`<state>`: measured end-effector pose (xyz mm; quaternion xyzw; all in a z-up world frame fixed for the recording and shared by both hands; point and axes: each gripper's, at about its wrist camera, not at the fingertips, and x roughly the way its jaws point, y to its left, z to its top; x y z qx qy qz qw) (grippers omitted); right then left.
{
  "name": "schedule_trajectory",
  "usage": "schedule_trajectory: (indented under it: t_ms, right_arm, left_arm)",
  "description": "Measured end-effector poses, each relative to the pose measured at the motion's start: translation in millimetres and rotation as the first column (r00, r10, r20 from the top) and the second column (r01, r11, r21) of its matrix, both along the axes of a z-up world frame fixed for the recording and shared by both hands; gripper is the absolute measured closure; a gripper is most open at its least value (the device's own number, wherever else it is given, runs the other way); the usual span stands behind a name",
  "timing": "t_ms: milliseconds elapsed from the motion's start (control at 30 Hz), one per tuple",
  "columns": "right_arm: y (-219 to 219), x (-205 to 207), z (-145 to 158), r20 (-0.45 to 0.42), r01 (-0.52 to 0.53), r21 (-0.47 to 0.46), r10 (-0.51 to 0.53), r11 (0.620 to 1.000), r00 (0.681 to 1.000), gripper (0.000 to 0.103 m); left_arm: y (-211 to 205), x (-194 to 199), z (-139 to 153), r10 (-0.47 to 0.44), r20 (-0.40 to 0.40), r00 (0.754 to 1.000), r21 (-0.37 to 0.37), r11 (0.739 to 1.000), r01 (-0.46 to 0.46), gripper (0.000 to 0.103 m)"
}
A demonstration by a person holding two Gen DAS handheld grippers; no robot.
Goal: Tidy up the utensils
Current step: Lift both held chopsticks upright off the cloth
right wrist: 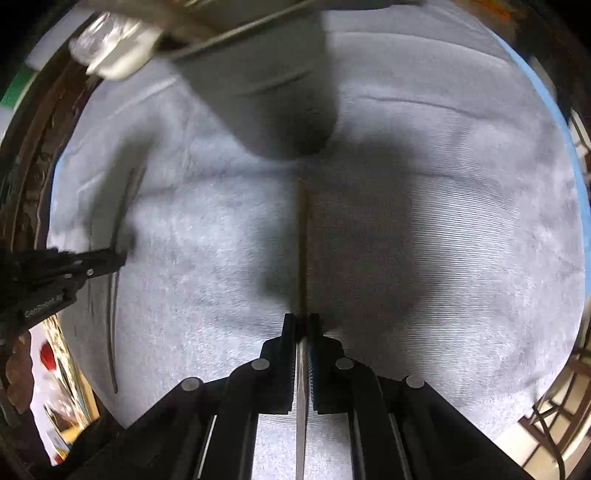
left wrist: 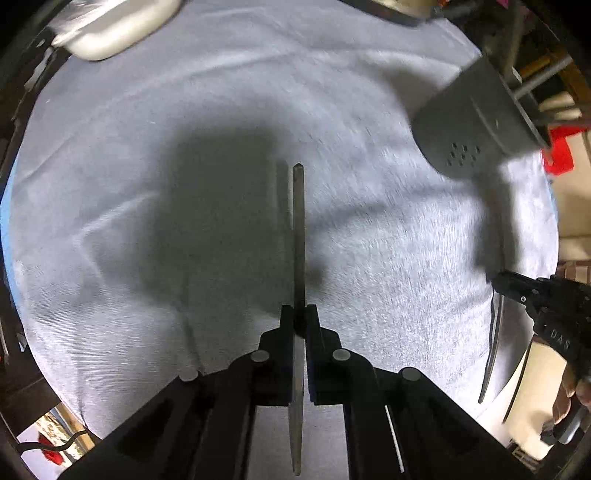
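Utensils are held in both grippers above the cloth-covered table. In the left wrist view, the left gripper has its jaws pressed together on a flat metal utensil seen edge-on — a thin strip that runs up the middle of the picture from between the fingers, its tip over the middle of the pale grey cloth. What kind of utensil it is cannot be told from this edge view. At the right side of that view the right gripper reaches in, pinching another thin curved utensil that passes down through it.

In the right wrist view, the right gripper is likewise closed on a slender metal handle that extends straight ahead from between its jaws. The left gripper shows at the left edge, clamped on its thin utensil.

A grey utensil holder with small holes in its bottom stands tilted in view near the far right edge of the table — in the right wrist view it appears blurred, just beyond the tip of the held handle. A white container sits at the far left corner.
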<state>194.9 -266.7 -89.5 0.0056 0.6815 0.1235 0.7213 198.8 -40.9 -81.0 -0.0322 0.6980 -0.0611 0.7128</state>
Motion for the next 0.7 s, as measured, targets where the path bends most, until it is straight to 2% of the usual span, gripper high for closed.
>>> schedule_trajectory:
  t_ms: [200,300,467,533,633,700]
  right_arm:
    - [-13,4,19,0.072,0.065,0.060,-0.070,0.996,0.995,0.096]
    - [-19,1,29,0.127,0.101,0.080,-0.110,0.992,0.986,0.097]
    - [-35,-11,48,0.219,0.151,0.126,-0.176,0.980,0.960,0.097]
    - [-42,-13,51,0.243,0.176,0.144,-0.207,0.974,0.948,0.097]
    - [-44,-8,46,0.214,0.177,0.162,-0.210,0.971,0.954,0.097]
    - [-39,-5,34,0.171,0.164,0.167,-0.192,0.972,0.966,0.097]
  left_arm:
    - [23,2,25,0.078,0.078,0.994,-0.068,0.995,-0.073,0.098]
    - [37,0,41,0.122,0.141,0.982,-0.088,0.990,-0.111,0.098]
    - [52,-8,70,0.203,0.297,0.933,-0.121,0.977,-0.175,0.098]
    - [60,-14,62,0.216,0.303,0.928,-0.114,0.975,-0.190,0.098]
    - [58,-22,46,0.196,0.234,0.952,-0.108,0.979,-0.175,0.098]
    - [54,-19,35,0.163,0.162,0.973,-0.108,0.983,-0.147,0.098]
